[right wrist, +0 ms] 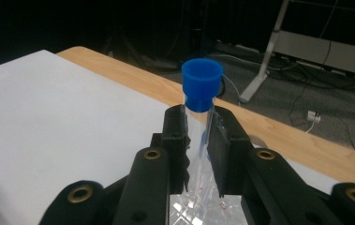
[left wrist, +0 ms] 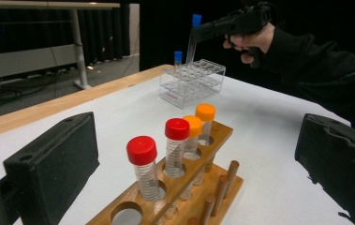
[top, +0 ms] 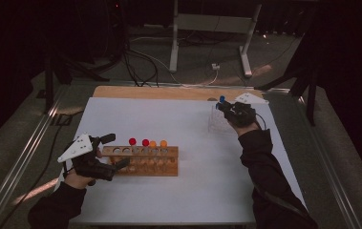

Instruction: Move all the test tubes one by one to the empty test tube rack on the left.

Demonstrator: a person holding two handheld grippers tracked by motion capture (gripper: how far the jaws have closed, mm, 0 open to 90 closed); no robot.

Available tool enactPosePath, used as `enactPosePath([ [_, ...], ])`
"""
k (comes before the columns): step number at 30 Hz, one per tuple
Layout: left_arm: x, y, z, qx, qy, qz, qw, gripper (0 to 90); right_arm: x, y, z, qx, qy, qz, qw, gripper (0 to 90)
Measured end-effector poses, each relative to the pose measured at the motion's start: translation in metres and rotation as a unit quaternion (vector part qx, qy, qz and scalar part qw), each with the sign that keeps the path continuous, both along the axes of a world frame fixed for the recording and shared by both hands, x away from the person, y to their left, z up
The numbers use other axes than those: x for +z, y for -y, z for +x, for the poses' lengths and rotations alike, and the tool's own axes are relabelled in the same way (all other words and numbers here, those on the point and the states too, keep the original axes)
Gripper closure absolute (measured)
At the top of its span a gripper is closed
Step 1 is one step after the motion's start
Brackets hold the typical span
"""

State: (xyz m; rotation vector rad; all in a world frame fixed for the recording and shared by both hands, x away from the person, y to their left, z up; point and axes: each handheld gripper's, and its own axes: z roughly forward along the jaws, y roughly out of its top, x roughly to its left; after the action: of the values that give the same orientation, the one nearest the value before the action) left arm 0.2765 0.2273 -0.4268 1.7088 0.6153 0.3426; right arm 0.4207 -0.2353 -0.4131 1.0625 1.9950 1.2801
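My right gripper [right wrist: 197, 131] is shut on a clear tube with a blue cap [right wrist: 202, 84], just under the cap. It holds that blue-capped tube [left wrist: 193, 37] above the clear plastic rack [left wrist: 192, 80] at the table's far right; the right gripper [top: 226, 109] hovers over this rack [top: 215, 121]. A second blue-capped tube [left wrist: 178, 58] stands in the rack's back corner. The wooden rack [top: 143, 161] at front left carries two red-capped tubes [left wrist: 143, 161] and two orange-capped tubes [left wrist: 204, 117]. My left gripper [top: 114, 151] stands open at that wooden rack's left end, its jaws on either side of it.
A white sheet [top: 183, 191] covers the table, with a strip of bare wood [top: 169, 92] along the far edge. Beyond it are a desk frame's legs [top: 174, 43] and cables on the floor [top: 140, 67]. The person's dark sleeves [top: 269, 176] come in from the near edge.
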Motion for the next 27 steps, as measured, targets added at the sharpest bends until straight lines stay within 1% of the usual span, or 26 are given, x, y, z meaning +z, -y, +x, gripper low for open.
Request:
enactPosePath([
  [4,0.006,0.004,-0.001,-0.006,-0.006,0.002,1.0000,0.7,0.009,-0.002,-0.009,0.020,0.004,-0.005,0.9998,77.6],
  [6,0.010,0.006,-0.001,-0.004,-0.007,-0.003,1.0000,0.7,0.012,-0.004,-0.015,0.031,0.004,-0.008,0.9995,77.5],
  [8,0.013,0.008,-0.001,-0.007,-0.010,-0.006,0.9999,0.7,0.015,-0.005,-0.020,0.042,0.002,-0.006,0.9991,77.6],
  [10,0.016,0.009,-0.001,-0.004,-0.006,-0.008,0.9999,0.7,0.017,-0.008,-0.027,0.054,-0.001,-0.006,0.9985,77.6],
  [12,0.019,0.011,0.000,-0.007,-0.011,-0.012,0.9998,0.7,0.019,-0.011,-0.033,0.065,-0.002,-0.006,0.9978,77.6],
  [14,0.022,0.013,0.000,-0.009,-0.010,-0.008,0.9999,0.7,0.021,-0.014,-0.040,0.078,-0.004,-0.004,0.9969,77.6],
  [15,0.024,0.014,0.000,-0.012,-0.013,-0.008,0.9998,0.8,0.022,-0.015,-0.043,0.084,-0.005,-0.002,0.9965,77.6],
  [17,0.026,0.017,0.001,-0.014,-0.013,-0.001,0.9998,0.8,0.024,-0.018,-0.050,0.096,-0.007,0.000,0.9953,77.5],
  [18,0.027,0.019,0.001,-0.017,-0.014,-0.002,0.9997,1.1,0.025,-0.020,-0.054,0.101,-0.007,0.001,0.9948,77.5],
  [20,0.030,0.024,0.001,-0.020,-0.011,0.004,0.9997,1.1,0.026,-0.023,-0.061,0.115,-0.007,0.001,0.9934,77.5],
  [22,0.031,0.029,0.000,-0.026,-0.015,0.007,0.9995,1.1,0.027,-0.027,-0.069,0.127,-0.008,0.002,0.9919,77.5],
  [25,0.034,0.037,0.000,-0.038,-0.018,0.013,0.9991,1.6,0.030,-0.033,-0.081,0.147,-0.009,0.003,0.9890,77.5],
  [27,0.036,0.042,-0.001,-0.045,-0.020,0.013,0.9987,1.6,0.032,-0.038,-0.088,0.161,-0.010,0.004,0.9869,77.5],
])
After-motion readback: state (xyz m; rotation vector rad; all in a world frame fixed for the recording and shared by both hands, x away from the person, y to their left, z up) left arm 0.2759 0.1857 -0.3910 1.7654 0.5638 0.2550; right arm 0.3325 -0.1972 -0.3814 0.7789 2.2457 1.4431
